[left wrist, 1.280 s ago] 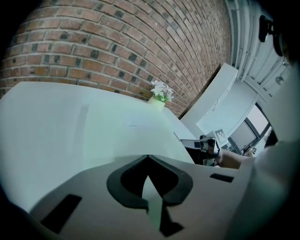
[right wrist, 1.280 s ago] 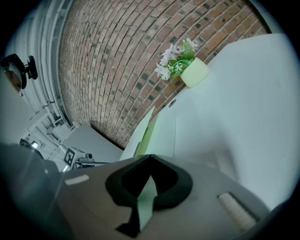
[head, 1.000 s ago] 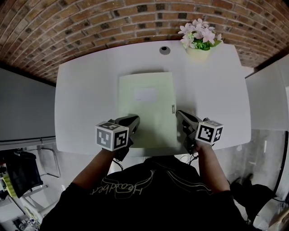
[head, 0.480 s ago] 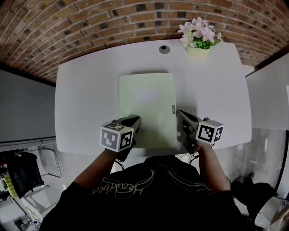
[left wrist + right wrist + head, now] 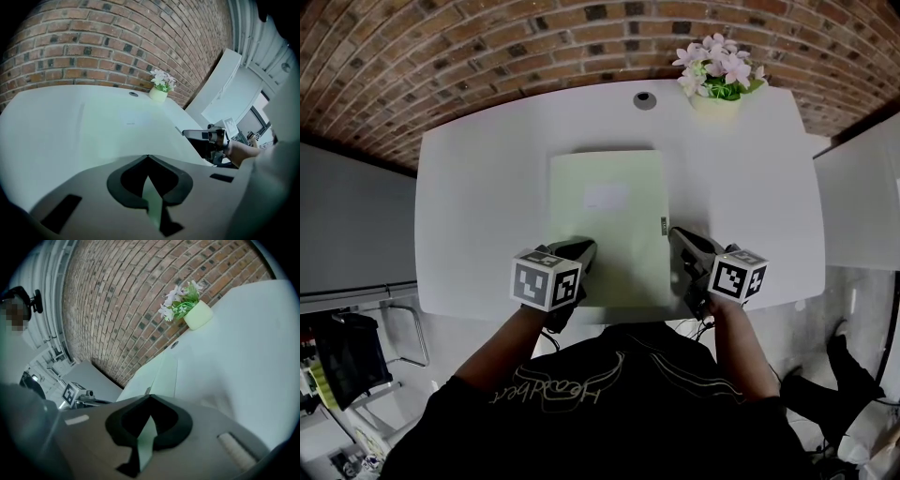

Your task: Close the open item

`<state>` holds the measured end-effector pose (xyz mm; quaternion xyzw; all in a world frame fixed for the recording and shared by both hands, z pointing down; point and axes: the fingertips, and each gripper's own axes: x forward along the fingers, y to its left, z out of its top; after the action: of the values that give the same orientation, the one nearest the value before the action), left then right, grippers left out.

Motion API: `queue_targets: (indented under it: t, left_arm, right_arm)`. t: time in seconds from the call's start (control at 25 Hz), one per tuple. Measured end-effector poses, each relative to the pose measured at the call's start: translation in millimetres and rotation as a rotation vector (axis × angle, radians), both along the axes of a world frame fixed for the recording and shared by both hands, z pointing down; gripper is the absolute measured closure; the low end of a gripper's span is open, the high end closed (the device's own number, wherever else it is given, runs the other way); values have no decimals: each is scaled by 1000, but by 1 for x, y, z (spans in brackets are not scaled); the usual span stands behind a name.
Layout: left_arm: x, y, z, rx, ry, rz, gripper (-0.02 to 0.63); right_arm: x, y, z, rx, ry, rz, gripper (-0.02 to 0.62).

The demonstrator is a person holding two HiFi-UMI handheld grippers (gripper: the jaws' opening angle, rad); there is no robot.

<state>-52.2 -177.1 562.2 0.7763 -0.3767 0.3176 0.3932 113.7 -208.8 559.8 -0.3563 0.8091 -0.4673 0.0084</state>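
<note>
The pale green rectangular folder (image 5: 605, 225) lies flat in the middle of the white surface (image 5: 478, 206), its long axis running away from the person toward the brick wall. It looks already shut, cover down. The left hand-held gripper (image 5: 578, 251) sits at the folder's near left corner and the right hand-held gripper (image 5: 680, 246) just beside its right edge, near the small dark tab (image 5: 663, 223). Each has its jaws brought together at the tips, with nothing gripped that I can make out. If that tab marks the opening edge, the right one is nearer, so any last press would fall to it.
</note>
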Motion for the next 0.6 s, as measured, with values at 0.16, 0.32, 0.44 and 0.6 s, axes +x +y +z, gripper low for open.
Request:
queue_targets:
  t: [0.16,0.32,0.44,0.6]
  left_arm:
    - [1,0,0,10,-10,12,604]
    - [2,-1,1,4,-1,15,604]
    - [2,-1,3,-12,8,21,604]
    - [1,-4,5,-73,53,27,604]
  right_arm:
    - [-1,-2,-5,27,21,-3,592]
    - [1,-8,-14,45,-10,4,592]
    - [-1,-10,-18,61,-3,-7,592]
    - [-11,-13,-22,75,17,-23,592]
